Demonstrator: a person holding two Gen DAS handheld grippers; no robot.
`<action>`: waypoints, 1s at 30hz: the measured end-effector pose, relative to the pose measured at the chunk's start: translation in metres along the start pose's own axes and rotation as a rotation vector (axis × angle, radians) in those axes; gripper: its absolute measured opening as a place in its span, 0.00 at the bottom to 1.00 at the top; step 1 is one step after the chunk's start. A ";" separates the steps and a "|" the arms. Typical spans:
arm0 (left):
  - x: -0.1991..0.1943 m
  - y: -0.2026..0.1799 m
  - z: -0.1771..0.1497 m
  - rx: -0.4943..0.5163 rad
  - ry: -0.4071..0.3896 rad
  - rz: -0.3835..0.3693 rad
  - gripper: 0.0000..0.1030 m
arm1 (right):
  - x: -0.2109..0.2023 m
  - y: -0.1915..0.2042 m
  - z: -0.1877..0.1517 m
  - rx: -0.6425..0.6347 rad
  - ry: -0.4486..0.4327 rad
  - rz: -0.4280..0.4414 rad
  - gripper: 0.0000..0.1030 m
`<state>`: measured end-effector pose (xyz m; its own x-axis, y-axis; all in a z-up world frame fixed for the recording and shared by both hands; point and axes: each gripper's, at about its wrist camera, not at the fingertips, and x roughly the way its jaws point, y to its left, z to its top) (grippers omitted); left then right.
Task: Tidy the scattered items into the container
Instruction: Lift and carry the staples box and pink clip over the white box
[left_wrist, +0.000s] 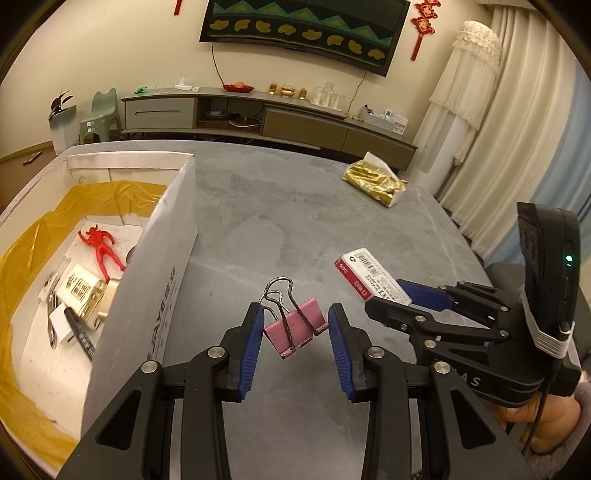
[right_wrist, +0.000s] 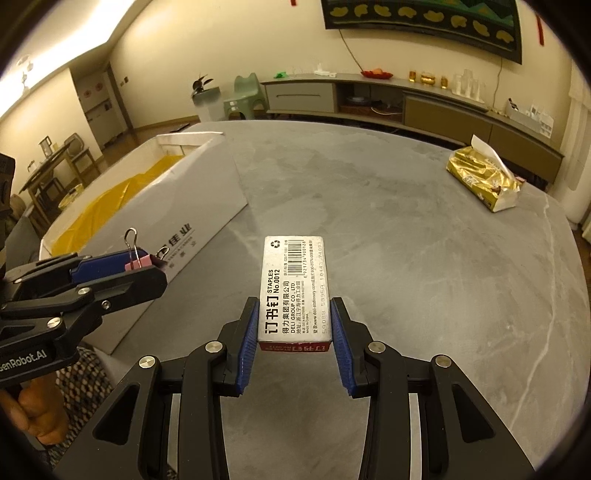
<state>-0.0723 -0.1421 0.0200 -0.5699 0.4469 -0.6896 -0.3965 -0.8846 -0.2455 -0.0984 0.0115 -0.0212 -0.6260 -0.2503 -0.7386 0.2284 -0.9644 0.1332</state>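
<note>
Now we hold two grippers over the grey stone-look tabletop (right_wrist: 406, 229). Our left gripper (left_wrist: 295, 325) has the pink metal binder clip (left_wrist: 297, 326) between its blue-padded fingers (left_wrist: 253, 343); the left pad touches the clip's edge, the right pad sits just beside it, and we cannot tell whether the grip is firm. The clip's wire handles point forward, away from the finger roots. Our right gripper (right_wrist: 294, 321) is clamped on the near end of the flat grey-and-red cardboard staples box (right_wrist: 293, 291), both pads pressed to its long sides; most of the box juts ahead of the fingertips. Left of the left fingers stands the open white cardboard container (left_wrist: 162, 258) with yellow plastic lining; inside lie a red toy figure (left_wrist: 101, 249), a gold packet (left_wrist: 83, 291) and a black pen (left_wrist: 79, 332). Far ahead and right of both sets of fingers lies a gold tissue pack (right_wrist: 480, 181).
</note>
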 end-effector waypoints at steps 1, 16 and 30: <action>-0.006 0.001 -0.001 -0.002 -0.005 -0.004 0.36 | -0.003 0.003 -0.001 -0.003 -0.002 0.000 0.38; -0.077 0.012 -0.026 -0.028 -0.079 -0.074 0.36 | -0.040 0.065 0.001 -0.087 -0.043 0.022 0.38; -0.119 0.035 -0.029 -0.086 -0.151 -0.098 0.36 | -0.057 0.098 0.021 -0.135 -0.073 0.065 0.38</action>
<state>0.0026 -0.2296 0.0733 -0.6354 0.5409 -0.5511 -0.3963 -0.8409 -0.3685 -0.0557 -0.0709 0.0476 -0.6581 -0.3222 -0.6804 0.3655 -0.9269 0.0855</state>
